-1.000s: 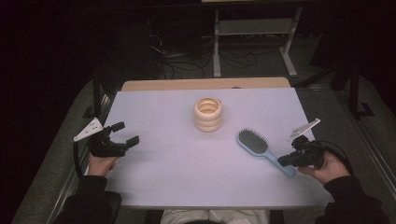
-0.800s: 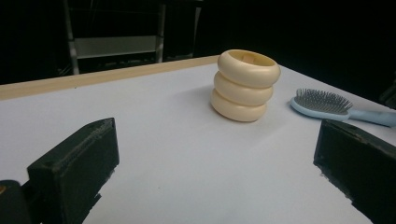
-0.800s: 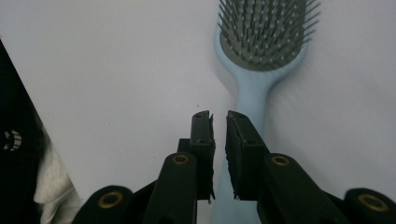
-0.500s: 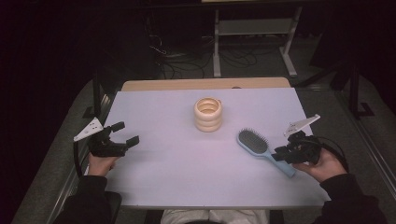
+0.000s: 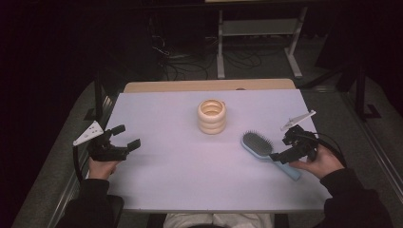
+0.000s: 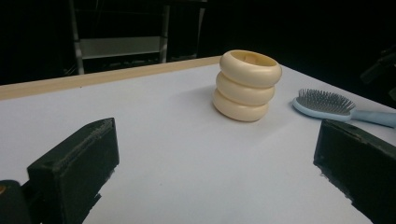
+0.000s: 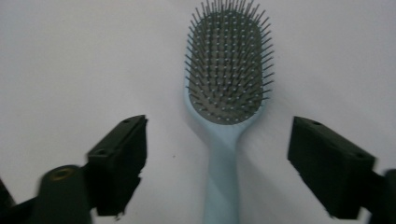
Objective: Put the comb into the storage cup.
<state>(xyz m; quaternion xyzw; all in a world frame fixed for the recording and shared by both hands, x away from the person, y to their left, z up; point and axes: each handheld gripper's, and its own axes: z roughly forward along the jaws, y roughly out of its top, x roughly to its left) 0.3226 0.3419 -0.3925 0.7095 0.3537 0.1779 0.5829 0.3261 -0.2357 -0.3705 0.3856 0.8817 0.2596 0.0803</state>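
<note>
A light blue hairbrush (image 5: 258, 144) (image 7: 226, 79) lies bristles up on the white table (image 5: 190, 185), right of centre, its handle pointing to the near right. My right gripper (image 5: 281, 148) (image 7: 224, 163) hovers over the handle. Its jaws have just been opening and now stand wide on either side of the handle without touching it. A cream holder made of three stacked rings (image 5: 212, 116) (image 6: 246, 86) stands upright in the middle of the table. My left gripper (image 5: 127, 136) (image 6: 215, 172) rests open at the left edge, with nothing between its jaws.
A wooden strip (image 5: 209, 85) runs along the table's far edge. Behind it, on the dark floor, stand a metal shelf frame (image 5: 259, 28) and loose cables (image 5: 176, 57). The hairbrush (image 6: 322, 102) lies to the right of the holder in the left gripper view.
My right gripper has moved left and slightly up over the brush handle, and its jaws have gone from shut to wide open. The left gripper has stayed where it was.
</note>
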